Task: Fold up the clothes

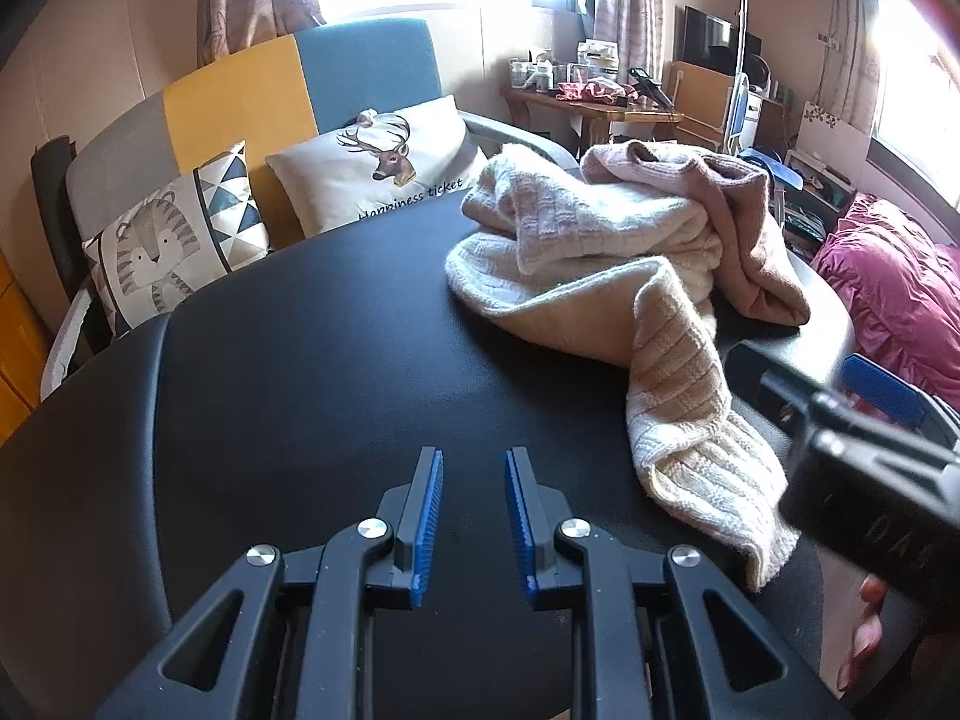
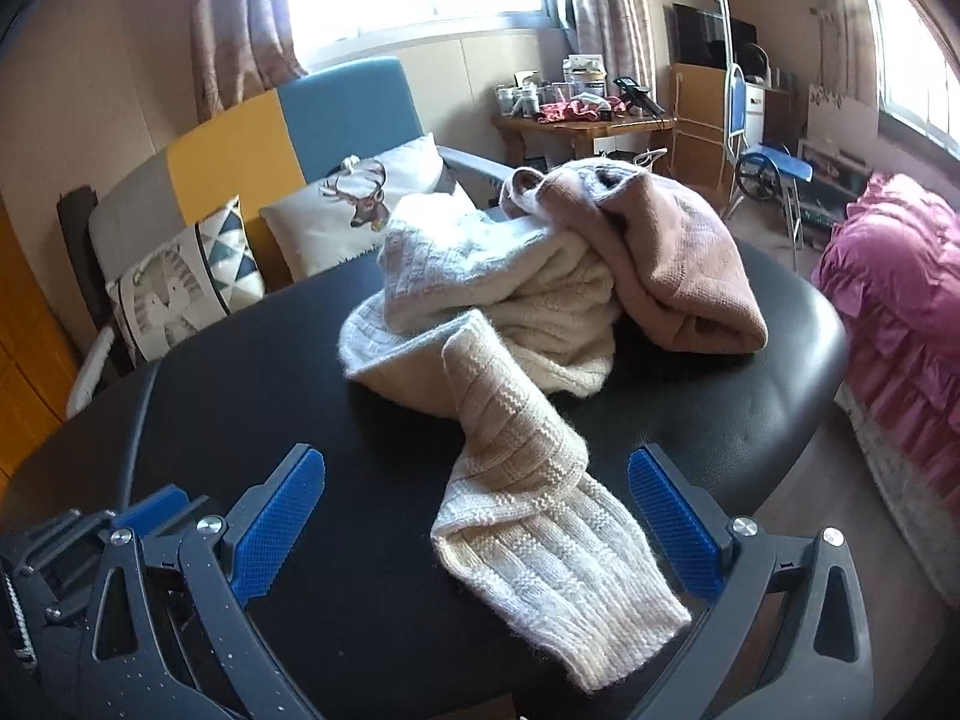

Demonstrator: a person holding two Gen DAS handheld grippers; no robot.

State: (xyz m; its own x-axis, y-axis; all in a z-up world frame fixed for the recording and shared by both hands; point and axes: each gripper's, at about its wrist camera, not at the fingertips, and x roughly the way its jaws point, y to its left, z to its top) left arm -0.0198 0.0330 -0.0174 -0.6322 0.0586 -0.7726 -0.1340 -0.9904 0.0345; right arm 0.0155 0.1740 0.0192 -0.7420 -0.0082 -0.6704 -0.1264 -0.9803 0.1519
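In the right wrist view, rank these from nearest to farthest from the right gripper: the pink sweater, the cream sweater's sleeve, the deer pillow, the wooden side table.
1. Cream sweater's sleeve: lying between the open fingers of the right gripper.
2. Pink sweater: heaped at the black table's far right.
3. Deer pillow: on the sofa beyond the table, left.
4. Wooden side table: by the window, farthest.

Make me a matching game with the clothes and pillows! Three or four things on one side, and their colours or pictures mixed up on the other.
Things:
1. ribbed sweater
2. other sweater
3. near pillow
4. far pillow

Descriptions:
A. a deer picture
B. dusty pink, bunched at the far side of the black table
C. a tiger picture
D. cream, with its sleeve lying between the open fingers of the right gripper

Pairs: 1-D, 2-B, 3-C, 4-A
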